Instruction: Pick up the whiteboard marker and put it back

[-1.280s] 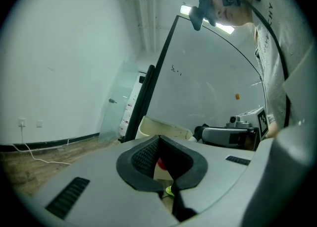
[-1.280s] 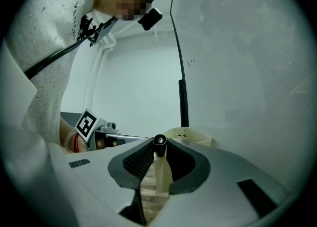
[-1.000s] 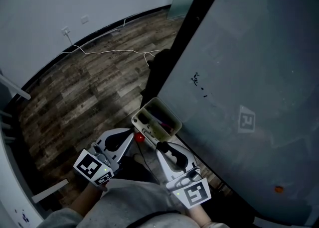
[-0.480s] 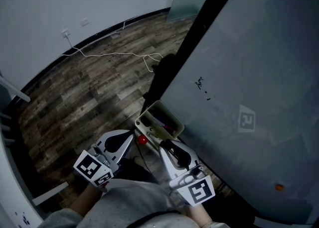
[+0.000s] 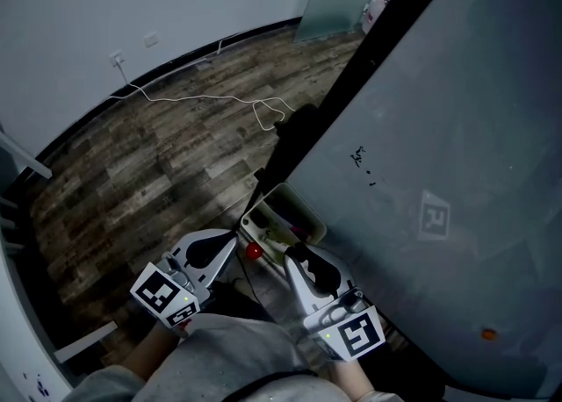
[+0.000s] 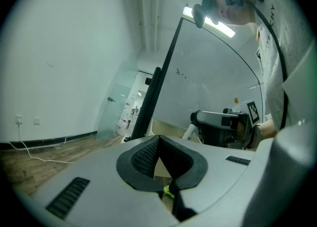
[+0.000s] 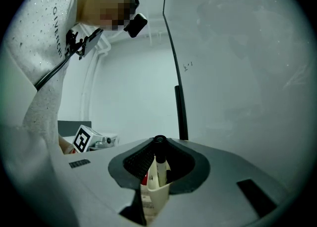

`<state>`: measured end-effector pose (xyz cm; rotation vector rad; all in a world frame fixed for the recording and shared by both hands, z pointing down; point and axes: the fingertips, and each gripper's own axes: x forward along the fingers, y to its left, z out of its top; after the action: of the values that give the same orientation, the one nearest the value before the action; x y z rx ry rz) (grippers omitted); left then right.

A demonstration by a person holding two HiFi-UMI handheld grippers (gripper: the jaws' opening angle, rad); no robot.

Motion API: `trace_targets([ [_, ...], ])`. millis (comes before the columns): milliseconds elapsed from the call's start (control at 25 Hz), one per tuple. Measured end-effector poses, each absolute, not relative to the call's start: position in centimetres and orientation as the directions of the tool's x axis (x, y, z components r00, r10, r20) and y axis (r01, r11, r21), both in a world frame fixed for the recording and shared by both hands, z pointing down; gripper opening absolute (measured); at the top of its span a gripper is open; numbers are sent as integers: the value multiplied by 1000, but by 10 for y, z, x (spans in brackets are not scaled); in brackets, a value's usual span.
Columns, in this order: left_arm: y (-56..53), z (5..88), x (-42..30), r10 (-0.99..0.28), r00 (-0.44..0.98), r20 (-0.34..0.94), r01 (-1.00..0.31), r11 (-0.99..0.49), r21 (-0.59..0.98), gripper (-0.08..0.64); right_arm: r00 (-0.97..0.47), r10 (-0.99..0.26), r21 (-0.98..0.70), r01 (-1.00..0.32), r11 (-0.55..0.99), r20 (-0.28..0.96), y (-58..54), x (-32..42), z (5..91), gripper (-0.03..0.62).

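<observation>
The whiteboard marker [image 7: 159,157] has a white body and a black cap and stands upright between the pads of my right gripper [image 7: 159,145], which is shut on it. Just under it is the cream pen holder [image 7: 154,192], with something red inside. In the head view the right gripper [image 5: 293,256] hovers at the near end of that holder [image 5: 305,208], which hangs on the whiteboard [image 5: 439,128]. My left gripper [image 5: 231,239] is level beside it to the left. Its fingertips meet and nothing is between them [image 6: 158,139].
The whiteboard's black frame post [image 5: 351,75] slants up past the holder. A white cable [image 5: 211,97] lies on the wooden floor near a wall socket [image 5: 117,58]. A small red thing [image 5: 253,251] shows between the two grippers. Open floor lies to the left.
My right gripper has lifted slightly with the marker still in it. The left gripper has stayed where it was.
</observation>
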<state>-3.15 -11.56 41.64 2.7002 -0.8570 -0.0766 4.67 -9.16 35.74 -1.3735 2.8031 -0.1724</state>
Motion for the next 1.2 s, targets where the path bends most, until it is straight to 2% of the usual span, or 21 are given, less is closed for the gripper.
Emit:
trace_targets([
  [1200, -131, 414, -37, -575, 818, 21, -552, -773, 312, 15, -666, -746, -108, -741, 663, -5, -102, 40, 326, 86],
])
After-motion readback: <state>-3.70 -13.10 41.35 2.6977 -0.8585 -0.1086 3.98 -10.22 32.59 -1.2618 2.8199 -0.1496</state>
